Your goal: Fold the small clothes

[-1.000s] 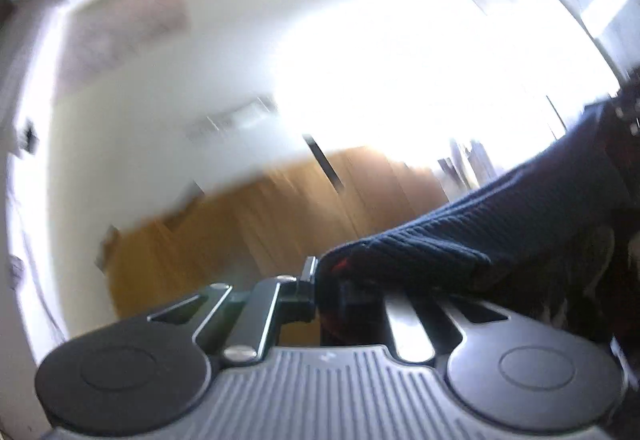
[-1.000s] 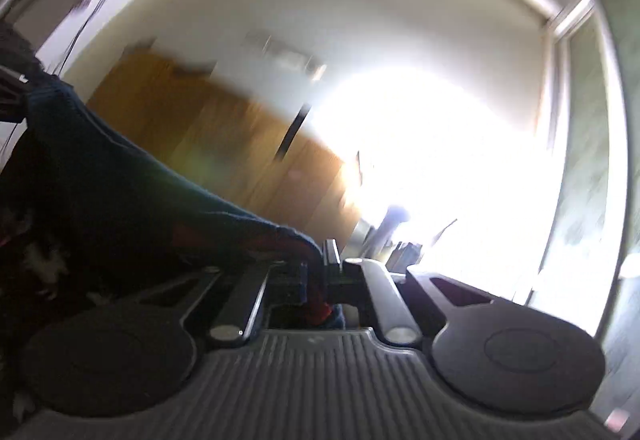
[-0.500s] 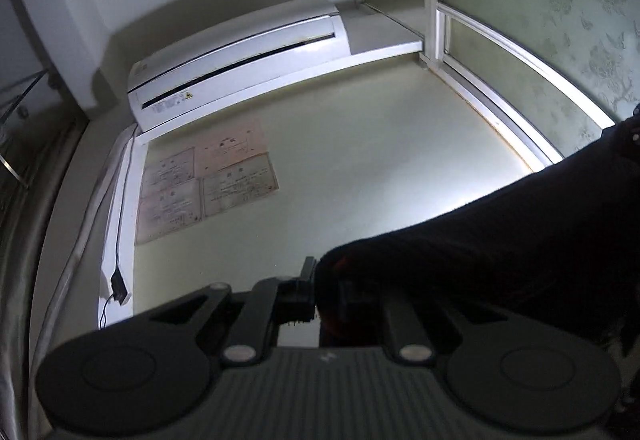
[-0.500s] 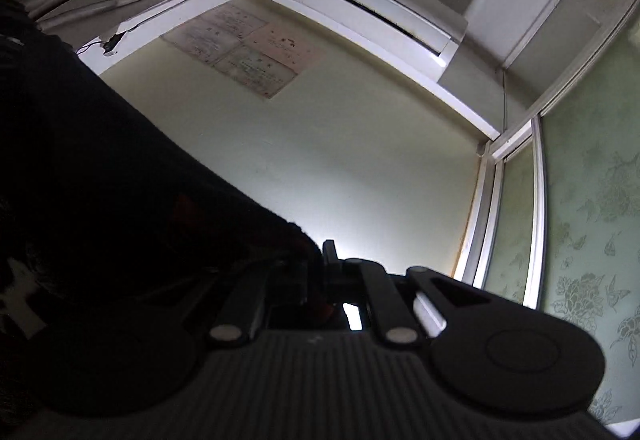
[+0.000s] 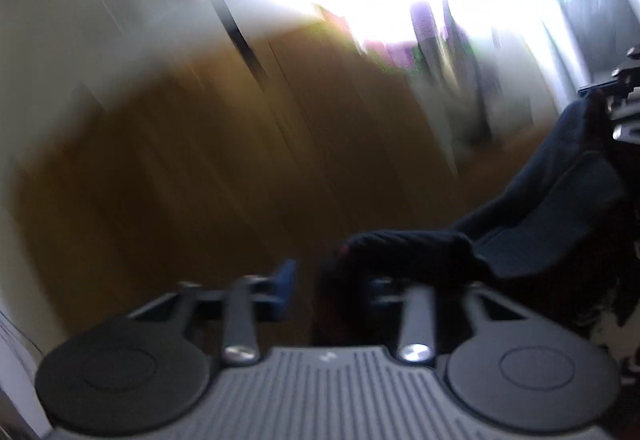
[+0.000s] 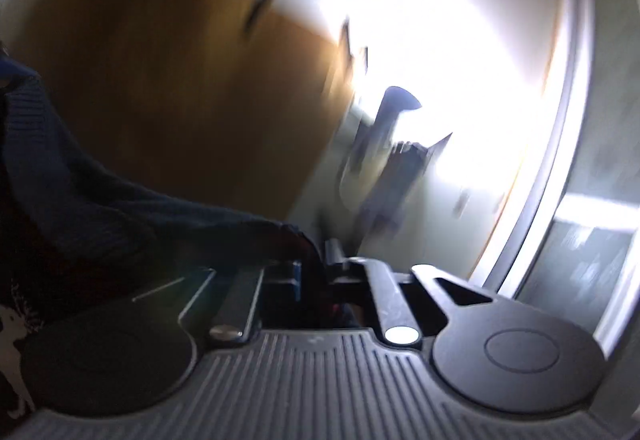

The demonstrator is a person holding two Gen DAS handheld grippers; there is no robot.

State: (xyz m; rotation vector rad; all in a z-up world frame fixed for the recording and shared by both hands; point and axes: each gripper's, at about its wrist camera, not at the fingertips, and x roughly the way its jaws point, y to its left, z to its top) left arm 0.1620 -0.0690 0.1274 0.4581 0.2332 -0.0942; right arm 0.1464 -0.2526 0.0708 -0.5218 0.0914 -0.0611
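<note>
A blurred brown wooden surface, smeared by motion, fills the space ahead of both grippers, with a blown-out bright patch of light above and beyond it. A dark navy knitted garment hangs stretched between the two grippers: in the left wrist view it runs from the fingertips off to the right and upward, and in the right wrist view the same ribbed cloth runs off to the left. The left gripper has a bunched edge of the garment against its right finger, while a gap shows beside its left finger, so whether the jaws pinch it cannot be told. The right gripper is clamped on a corner of the garment.
</note>
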